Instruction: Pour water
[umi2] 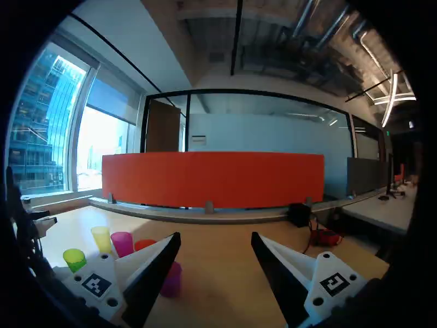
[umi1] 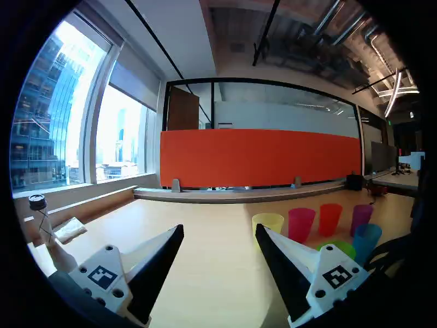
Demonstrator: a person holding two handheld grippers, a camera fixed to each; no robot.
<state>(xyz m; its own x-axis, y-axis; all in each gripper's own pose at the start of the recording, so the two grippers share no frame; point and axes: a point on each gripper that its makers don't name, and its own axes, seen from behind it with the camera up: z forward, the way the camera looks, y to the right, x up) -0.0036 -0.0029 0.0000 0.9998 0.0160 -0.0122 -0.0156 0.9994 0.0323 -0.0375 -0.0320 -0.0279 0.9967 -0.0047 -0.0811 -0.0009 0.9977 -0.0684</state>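
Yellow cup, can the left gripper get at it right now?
Probably yes: the left gripper is open, the yellow cup stands just ahead on bare desk, though the pink cup crowds one side.

We saw six cups on the pale wooden table [umi1: 218, 284]: a yellow cup [umi1: 267, 223], a magenta cup [umi1: 301, 223], a red-orange cup [umi1: 330, 217], a purple cup [umi1: 361, 217], a teal-blue cup [umi1: 366, 242] and a lime-green cup [umi1: 338, 249]. Behind them the partition [umi1: 257, 157] was plain bright orange. The left gripper [umi1: 218, 227] and right gripper [umi2: 214, 235] were white with black inner faces, each bearing a black-and-white square marker [umi1: 102, 276].
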